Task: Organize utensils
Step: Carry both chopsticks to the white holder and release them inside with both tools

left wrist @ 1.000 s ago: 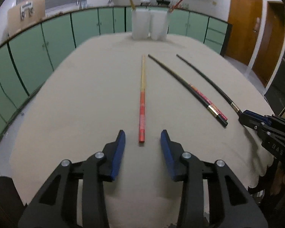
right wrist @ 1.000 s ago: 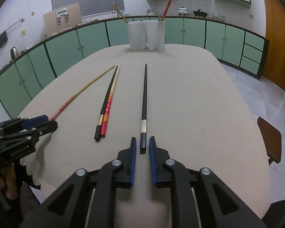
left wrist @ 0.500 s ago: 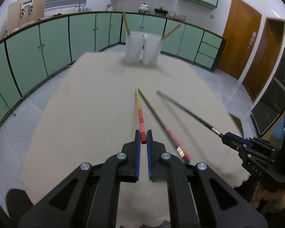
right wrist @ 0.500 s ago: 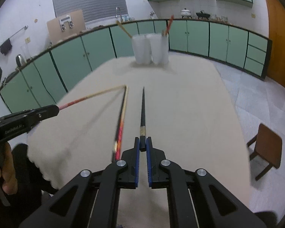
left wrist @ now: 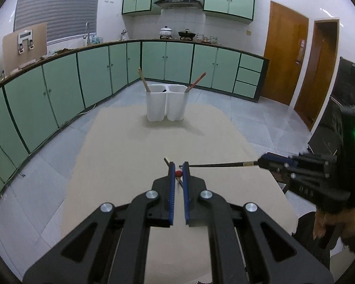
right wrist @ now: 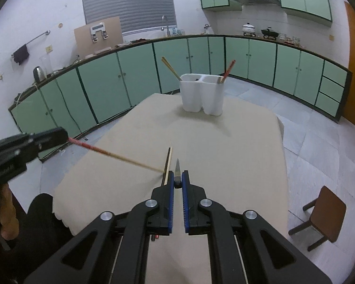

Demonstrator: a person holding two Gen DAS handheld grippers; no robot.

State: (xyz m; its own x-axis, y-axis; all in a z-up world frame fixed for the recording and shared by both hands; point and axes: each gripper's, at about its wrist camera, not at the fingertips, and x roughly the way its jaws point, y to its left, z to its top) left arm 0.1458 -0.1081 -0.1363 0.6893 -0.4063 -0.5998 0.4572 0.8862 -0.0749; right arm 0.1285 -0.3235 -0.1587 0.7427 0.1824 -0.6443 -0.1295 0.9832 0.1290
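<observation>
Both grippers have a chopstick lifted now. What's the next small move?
Probably carry both forward toward the white holder. The left gripper is shut on the red-ended chopstick, the right gripper on the black chopstick, both clear of the table.

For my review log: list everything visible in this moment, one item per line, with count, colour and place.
Red-and-tan chopstick: one, held by its red end, lifted.
Black chopstick: one, held, lifted.
Chopsticks on table: two, one black, one tan, side by side.
Utensil holder: one, white, two compartments, far end of table; chopsticks lean in both.
Table: one, beige cloth.
Stool: one, brown, on floor.
Cabinets: green, along wall.
Left gripper: shut on red-and-tan chopstick.
Right gripper: shut on black chopstick.
</observation>
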